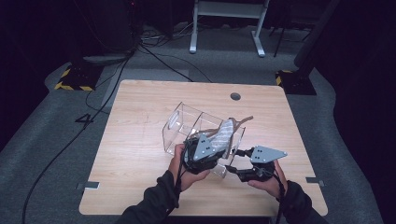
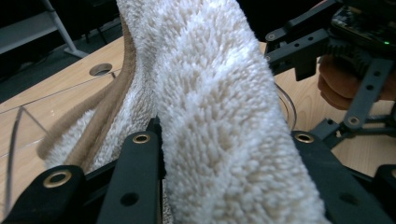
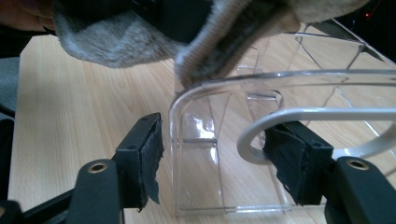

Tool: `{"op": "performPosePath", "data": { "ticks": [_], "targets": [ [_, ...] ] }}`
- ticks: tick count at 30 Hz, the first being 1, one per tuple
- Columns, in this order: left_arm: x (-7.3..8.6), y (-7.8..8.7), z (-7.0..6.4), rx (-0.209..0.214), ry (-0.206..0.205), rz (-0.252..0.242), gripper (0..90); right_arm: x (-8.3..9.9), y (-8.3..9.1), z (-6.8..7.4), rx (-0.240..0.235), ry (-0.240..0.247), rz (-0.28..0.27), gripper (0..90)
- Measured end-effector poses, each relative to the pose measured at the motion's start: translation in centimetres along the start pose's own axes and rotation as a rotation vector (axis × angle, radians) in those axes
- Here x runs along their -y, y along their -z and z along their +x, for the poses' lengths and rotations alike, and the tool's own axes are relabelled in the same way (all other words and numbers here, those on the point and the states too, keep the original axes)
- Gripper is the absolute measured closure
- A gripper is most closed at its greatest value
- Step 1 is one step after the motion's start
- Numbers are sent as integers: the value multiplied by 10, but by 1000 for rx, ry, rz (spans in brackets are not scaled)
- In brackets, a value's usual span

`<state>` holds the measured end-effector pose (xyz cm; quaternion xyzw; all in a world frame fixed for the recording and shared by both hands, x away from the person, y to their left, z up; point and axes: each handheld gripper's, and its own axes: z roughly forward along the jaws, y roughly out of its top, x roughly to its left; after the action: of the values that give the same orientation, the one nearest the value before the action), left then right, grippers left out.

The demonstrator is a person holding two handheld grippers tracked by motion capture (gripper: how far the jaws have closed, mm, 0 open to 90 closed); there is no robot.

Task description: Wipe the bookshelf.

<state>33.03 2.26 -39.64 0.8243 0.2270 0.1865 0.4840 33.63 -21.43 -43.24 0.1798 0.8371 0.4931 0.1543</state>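
A fluffy white slipper (image 1: 225,132) with a brown trim hangs tilted over a clear plastic box (image 1: 180,123) on the wooden table (image 1: 135,163). My left gripper (image 1: 218,143) is shut on the slipper (image 2: 210,107), its jaws pressed into the pile from both sides (image 2: 222,140). My right gripper (image 1: 232,160) stands open at the box's near right corner. In the right gripper view its jaws (image 3: 215,144) straddle the box's clear wall (image 3: 196,154), beside a white curved bar (image 3: 289,115). The slipper (image 3: 121,37) hangs just above them.
A round cable hole (image 1: 235,96) sits near the table's far edge. Behind the table stand a white desk frame (image 1: 226,28) and two stands with yellow-black bases (image 1: 74,79), with cables on the floor. The right gripper (image 2: 327,51) and its hand are close beside the slipper.
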Motion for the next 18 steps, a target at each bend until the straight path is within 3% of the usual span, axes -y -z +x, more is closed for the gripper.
{"op": "performPosePath", "data": {
  "ticks": [7,9,14,18],
  "targets": [
    [3,-19,-5,-20,-24,85,643,1,4,0,-11,4,-5,431],
    [6,-23,-7,-7,-26,107,648,0,4,0,-10,11,-1,434],
    [18,-30,-13,-4,-72,173,660,0,6,0,-17,12,4,462],
    [27,-34,-12,7,-57,211,663,0,5,2,-43,22,5,493]
  ]
}}
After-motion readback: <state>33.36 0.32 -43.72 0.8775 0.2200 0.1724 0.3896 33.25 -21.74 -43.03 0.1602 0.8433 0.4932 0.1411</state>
